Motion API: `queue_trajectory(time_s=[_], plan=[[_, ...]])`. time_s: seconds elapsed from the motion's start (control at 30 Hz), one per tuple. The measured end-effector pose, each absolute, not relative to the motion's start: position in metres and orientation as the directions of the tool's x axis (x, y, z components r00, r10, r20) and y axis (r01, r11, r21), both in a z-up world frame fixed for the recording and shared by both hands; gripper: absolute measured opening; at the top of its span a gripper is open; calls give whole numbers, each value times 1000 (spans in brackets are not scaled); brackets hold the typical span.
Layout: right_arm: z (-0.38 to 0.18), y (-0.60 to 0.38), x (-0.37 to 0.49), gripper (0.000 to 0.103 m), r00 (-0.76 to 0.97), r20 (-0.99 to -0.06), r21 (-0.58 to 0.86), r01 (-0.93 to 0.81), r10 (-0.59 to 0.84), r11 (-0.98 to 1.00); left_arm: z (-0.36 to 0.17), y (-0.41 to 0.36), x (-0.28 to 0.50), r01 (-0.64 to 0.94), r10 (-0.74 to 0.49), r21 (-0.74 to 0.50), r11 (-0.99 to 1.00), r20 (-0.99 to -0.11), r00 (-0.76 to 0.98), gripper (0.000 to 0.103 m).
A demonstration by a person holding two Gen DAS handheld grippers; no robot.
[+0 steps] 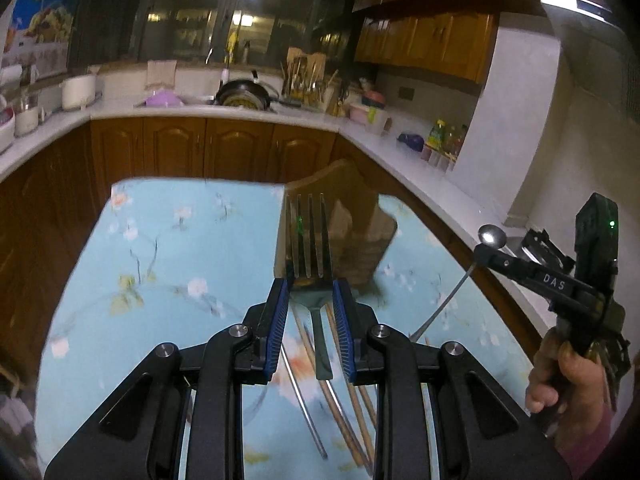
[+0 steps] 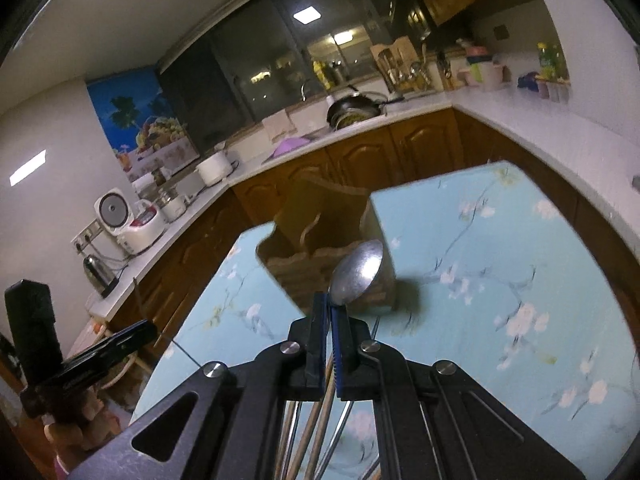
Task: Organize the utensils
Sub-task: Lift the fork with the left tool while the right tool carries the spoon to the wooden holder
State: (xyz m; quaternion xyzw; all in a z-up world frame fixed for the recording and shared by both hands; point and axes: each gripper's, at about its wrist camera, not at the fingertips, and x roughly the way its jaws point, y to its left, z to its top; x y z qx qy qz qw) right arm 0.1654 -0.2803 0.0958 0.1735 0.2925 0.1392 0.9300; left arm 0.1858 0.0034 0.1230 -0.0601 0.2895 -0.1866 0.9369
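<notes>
Left wrist view first — the left gripper [image 1: 310,292] has a fork [image 1: 310,236] pinched at the base of its head, blue pads closed in on both sides, four tines pointing forward, handle trailing back under the tool. Off to the right, the right gripper [image 1: 490,254] carries a spoon [image 1: 493,236], its thin stem slanting down below the fingers.

Right wrist view confirms it — the right gripper [image 2: 329,312] has its jaws drawn nearly together on the spoon's neck, the bowl [image 2: 358,272] standing up just past the fingertips. Straight ahead sits the wooden utensil holder [image 2: 316,240] on the blue floral tablecloth [image 2: 500,280], both tools raised above the table and short of it.

Handling, as I judge it: both pieces look like stiff, light metal — smooth, so apt to swivel or slide in the pads. The neck is a sensible hold, narrow enough to clamp firmly, though the long handles may swing like a pendulum.

Count: one fork, one spoon, one holder. Below the grippers more utensils lie on the cloth — wooden chopsticks [image 1: 340,392], at least two, and a metal handle [image 1: 308,412] beside them; the exact number I cannot tell, the tools hide too much.
</notes>
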Motion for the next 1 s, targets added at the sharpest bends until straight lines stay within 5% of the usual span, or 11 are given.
queue_trajectory(time_s=[0.5, 1.0], plan=[[161, -272, 258, 2, 902, -379, 223, -128, 207, 966, 179, -26, 293, 304, -339, -151, 941, -413, 845, 22], [82, -259, 311, 2, 836, -508, 186, -128, 207, 974, 100, -49, 351, 235, -271, -135, 962, -520, 810, 22]])
